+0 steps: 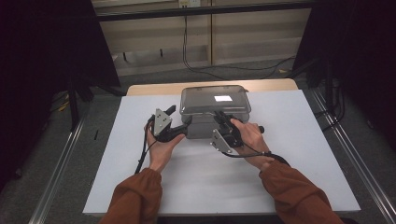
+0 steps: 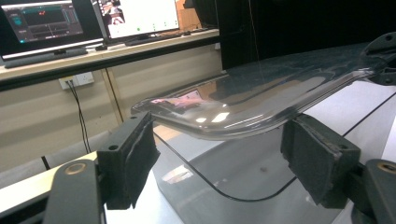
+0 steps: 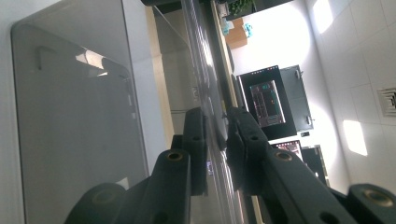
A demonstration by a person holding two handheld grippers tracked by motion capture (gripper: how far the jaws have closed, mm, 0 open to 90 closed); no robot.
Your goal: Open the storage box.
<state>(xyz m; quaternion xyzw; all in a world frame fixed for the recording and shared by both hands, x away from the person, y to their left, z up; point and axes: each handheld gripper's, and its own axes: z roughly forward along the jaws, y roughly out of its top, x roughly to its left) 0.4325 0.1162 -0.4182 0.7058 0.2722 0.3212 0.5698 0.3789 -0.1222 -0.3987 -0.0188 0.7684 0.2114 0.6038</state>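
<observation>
At the near part of the tabletop (image 1: pixel 140 182), a person's two forearms in rust-coloured sleeves come in. The left gripper (image 1: pixel 173 122) sits at the near left corner of a clear grey plastic box (image 1: pixel 205 128). In the left gripper view its jaws stand spread wide, one pad (image 2: pixel 135 158) on each side of the lid (image 2: pixel 261 100), and neither touches it. The right gripper (image 1: pixel 223 125) is at the near front edge of the box. In the right gripper view its jaws are pressed on the thin rim of the lid (image 3: pixel 208 93) and pinch it between them.

The box stands near the middle of the white tabletop, somewhat toward the far edge, with its lid on top.

I judge that the step in hand is the opening of the lid: the right gripper has its hold, while the left one is ready beside the corner. The next move probably calls for a slow lift of the pinched rim, while the left gripper steadies the box so that it does not slide or tip.
</observation>
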